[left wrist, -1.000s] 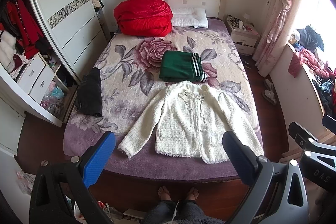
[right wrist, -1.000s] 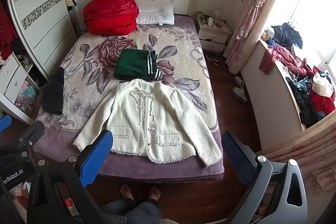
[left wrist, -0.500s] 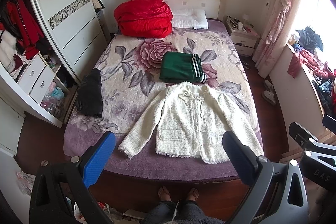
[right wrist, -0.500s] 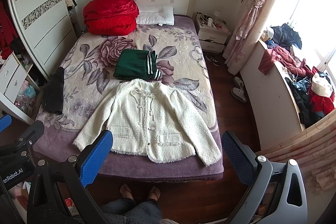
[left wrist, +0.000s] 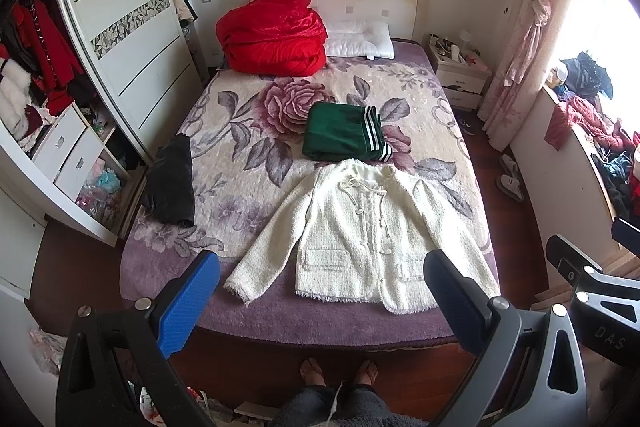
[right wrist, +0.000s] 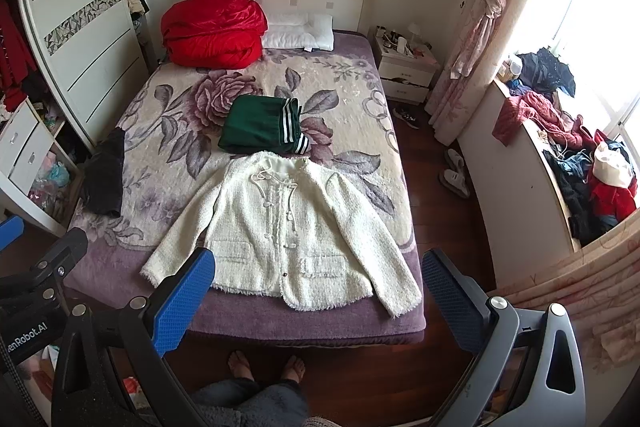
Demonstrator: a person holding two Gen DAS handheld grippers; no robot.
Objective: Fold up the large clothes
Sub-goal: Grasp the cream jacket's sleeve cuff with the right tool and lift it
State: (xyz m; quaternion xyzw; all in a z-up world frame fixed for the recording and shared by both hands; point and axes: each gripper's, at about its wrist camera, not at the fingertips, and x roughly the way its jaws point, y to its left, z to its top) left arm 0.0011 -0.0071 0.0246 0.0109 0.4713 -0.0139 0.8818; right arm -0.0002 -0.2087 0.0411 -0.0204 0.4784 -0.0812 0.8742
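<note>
So far you have one piece that looks finished: the green garment (left wrist: 343,131) lies folded in a neat block on the bed (left wrist: 256,319), just beyond the jacket's collar. The white jacket (left wrist: 360,231) is the one in hand, and I judge its folding has not begun. It lies spread flat, front up and fastened, near the foot of the bed, both sleeves angled out and down, its hem close to the edge nearest you.

Your left tongs (left wrist: 320,301) and right tongs (right wrist: 318,301) both stand wide apart, holding nothing, hovering above the foot of the bed, well clear of the cloth. What is left is the whole fold: sleeves in, then the body doubled.

A black garment (left wrist: 170,187) hangs over the bed's left edge; whether it is folded or waiting its turn is hard to tell. In the right view, the blue finger (right wrist: 182,301) covers the jacket's lower left corner. In the left view, the dark finger (left wrist: 456,301) hides part of the right sleeve's cuff. The jacket's back and anything under it are out of sight.
</note>
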